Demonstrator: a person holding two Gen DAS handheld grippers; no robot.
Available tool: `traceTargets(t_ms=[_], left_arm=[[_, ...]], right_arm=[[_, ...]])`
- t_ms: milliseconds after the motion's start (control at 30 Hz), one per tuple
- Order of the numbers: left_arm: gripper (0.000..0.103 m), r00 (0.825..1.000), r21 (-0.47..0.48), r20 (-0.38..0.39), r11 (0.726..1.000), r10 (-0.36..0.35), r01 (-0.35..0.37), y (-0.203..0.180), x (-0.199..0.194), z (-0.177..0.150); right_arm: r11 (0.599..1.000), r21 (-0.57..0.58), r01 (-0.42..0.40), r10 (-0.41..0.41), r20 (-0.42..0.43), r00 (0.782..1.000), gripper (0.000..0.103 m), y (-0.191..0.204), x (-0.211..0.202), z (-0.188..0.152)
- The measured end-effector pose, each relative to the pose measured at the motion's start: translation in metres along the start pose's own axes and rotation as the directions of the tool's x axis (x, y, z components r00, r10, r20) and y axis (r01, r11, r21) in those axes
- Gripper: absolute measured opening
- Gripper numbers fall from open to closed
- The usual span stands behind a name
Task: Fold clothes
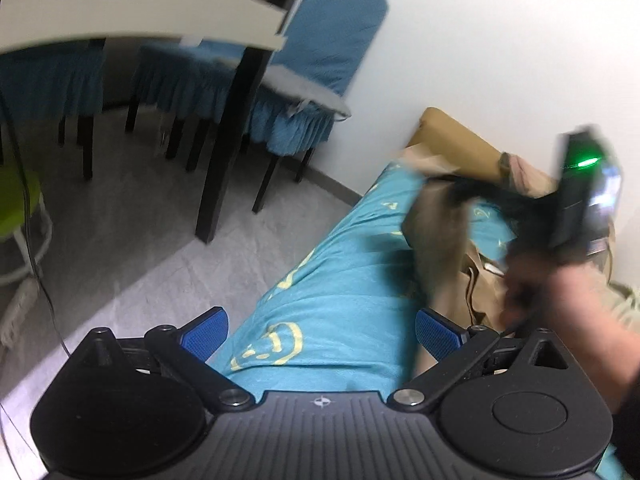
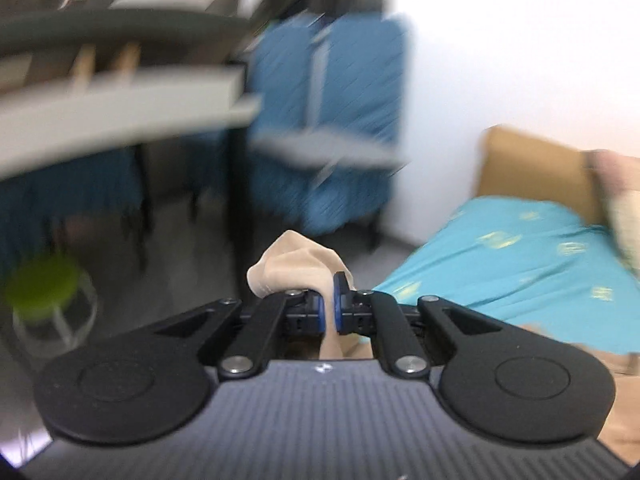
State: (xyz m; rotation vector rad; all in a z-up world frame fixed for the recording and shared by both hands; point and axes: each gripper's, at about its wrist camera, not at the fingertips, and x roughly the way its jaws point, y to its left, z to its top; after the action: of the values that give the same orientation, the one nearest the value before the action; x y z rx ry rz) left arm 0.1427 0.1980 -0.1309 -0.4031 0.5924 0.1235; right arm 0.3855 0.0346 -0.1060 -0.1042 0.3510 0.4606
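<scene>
My left gripper (image 1: pixel 320 334) is open and empty, its blue pads (image 1: pixel 206 334) wide apart above a turquoise sheet (image 1: pixel 340 280) with yellow smiley prints. My right gripper (image 2: pixel 329 308) is shut on a beige garment (image 2: pixel 298 264), a bunch of cloth sticking out past the fingertips. In the left wrist view the same beige garment (image 1: pixel 438 236) hangs blurred from the right gripper (image 1: pixel 472 196), held up over the sheet by a hand (image 1: pixel 560 292). The right wrist view is motion-blurred.
A white table (image 1: pixel 140 12) with black legs (image 1: pixel 228 140) and chairs with blue covers (image 1: pixel 312 80) stand on the grey floor to the left. A green stool (image 1: pixel 16 204) is at far left. A tan headboard (image 1: pixel 460 140) and white wall lie behind the sheet (image 2: pixel 520 264).
</scene>
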Motion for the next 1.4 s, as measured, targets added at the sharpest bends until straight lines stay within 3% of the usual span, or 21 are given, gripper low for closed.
traceTargets(t_ms=[167,333,433,500,533,600,633,667,733,800,900,1000,1133,1300,1400], left_arm=[[0.101,0.995,0.069,-0.021,0.993,-0.098,0.099,-0.026,-0.009,-0.015],[0.101,0.985,0.113,-0.071,0.980,-0.156,0.163,-0.047,0.003,-0.033],[0.101,0.983,0.149,-0.094,0.974,-0.157,0.170,-0.059,0.016,-0.042],[0.100,0.982,0.169,-0.110,0.970,-0.156,0.173,-0.064,0.025,-0.048],[0.100,0.981,0.174,-0.120,0.969,-0.154,0.174,-0.066,0.030,-0.049],[0.099,0.979,0.183,-0.136,0.967,-0.152,0.175,-0.070,0.038,-0.051],[0.099,0.979,0.188,-0.141,0.966,-0.150,0.175,-0.071,0.041,-0.052],[0.099,0.978,0.192,-0.144,0.965,-0.152,0.178,-0.073,0.042,-0.052],[0.099,0.976,0.199,-0.146,0.962,-0.159,0.186,-0.075,0.043,-0.052],[0.099,0.975,0.204,-0.149,0.960,-0.164,0.192,-0.077,0.039,-0.052],[0.098,0.972,0.196,-0.157,0.959,-0.175,0.205,-0.076,0.028,-0.051],[0.095,0.968,0.199,-0.156,0.954,-0.196,0.225,-0.078,0.006,-0.053],[0.087,0.960,0.230,-0.184,0.940,-0.211,0.251,-0.087,-0.025,-0.059],[0.083,0.943,0.314,-0.253,0.904,-0.214,0.290,-0.109,-0.067,-0.083],[0.075,0.940,0.346,-0.289,0.896,-0.182,0.280,-0.120,-0.084,-0.100]], right_arm=[[0.956,0.246,0.160,-0.184,0.078,0.980,0.008,-0.110,-0.059,0.002],[0.859,0.375,0.348,-0.357,-0.049,0.933,0.007,-0.201,-0.059,-0.053],[0.818,0.434,0.378,-0.366,-0.114,0.924,0.008,-0.231,-0.051,-0.091],[0.814,0.455,0.362,-0.337,-0.138,0.931,0.010,-0.238,-0.050,-0.105],[0.810,0.467,0.354,-0.321,-0.151,0.935,0.013,-0.242,-0.050,-0.111],[0.795,0.505,0.335,-0.278,-0.187,0.942,0.042,-0.249,-0.057,-0.119],[0.790,0.525,0.318,-0.262,-0.180,0.948,0.073,-0.250,-0.062,-0.120],[0.784,0.542,0.302,-0.248,-0.172,0.953,0.090,-0.251,-0.067,-0.121],[0.798,0.522,0.301,-0.255,-0.160,0.954,0.091,-0.241,-0.080,-0.117],[0.845,0.447,0.294,-0.243,-0.168,0.955,0.091,-0.225,-0.098,-0.109],[0.885,0.363,0.291,-0.247,-0.164,0.955,0.091,-0.202,-0.138,-0.096],[0.894,0.350,0.278,-0.237,-0.157,0.959,0.091,-0.179,-0.198,-0.088],[0.879,0.385,0.281,-0.235,-0.164,0.958,0.091,-0.152,-0.282,-0.084],[0.852,0.454,0.261,-0.192,-0.191,0.962,0.091,-0.117,-0.361,-0.078],[0.835,0.499,0.231,-0.162,-0.178,0.971,0.091,-0.098,-0.400,-0.094]])
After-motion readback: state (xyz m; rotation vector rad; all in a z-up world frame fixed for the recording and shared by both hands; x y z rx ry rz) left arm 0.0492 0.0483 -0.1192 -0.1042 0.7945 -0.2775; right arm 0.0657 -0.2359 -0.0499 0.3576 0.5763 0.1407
